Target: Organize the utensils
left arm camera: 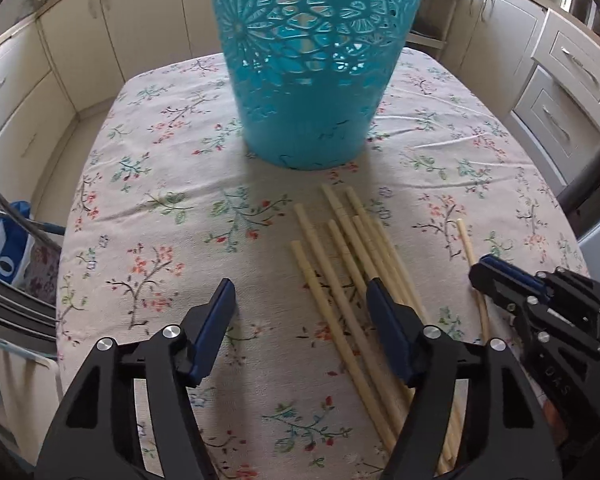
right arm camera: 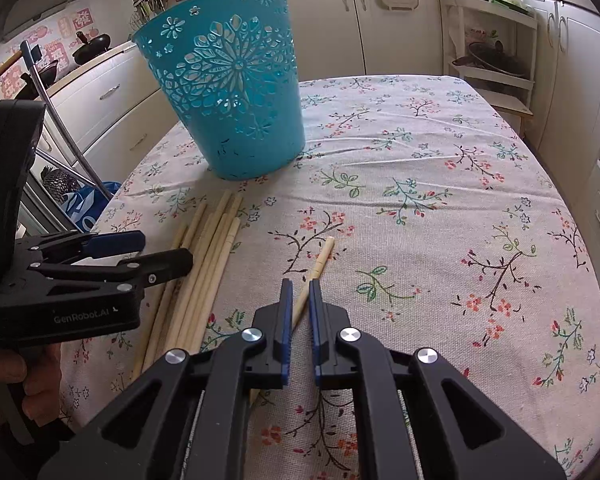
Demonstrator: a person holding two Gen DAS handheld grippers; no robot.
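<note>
Between the narrowed fingers of the right hand-held gripper (right arm camera: 300,292) lies a single pale wooden chopstick (right arm camera: 318,266), flat on the floral-clothed bench (right arm camera: 440,208); whether it is pinched, I cannot tell. The left hand-held gripper (left arm camera: 300,292) is released, its right finger over the bundle of pale wooden chopsticks (left arm camera: 340,248), with the perforated teal plastic basket (left arm camera: 308,60) ahead.

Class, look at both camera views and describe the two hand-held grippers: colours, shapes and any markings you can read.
The left gripper and the right gripper are matte black plastic with triangular cut-outs in the arms, round silver pivot screws, and two flat fingers lined with dark blue pads. Seen from the right wrist view, the left one's body reads "GenRobot.AI" in grey. A bare hand grips its handle. No cables show.
</note>
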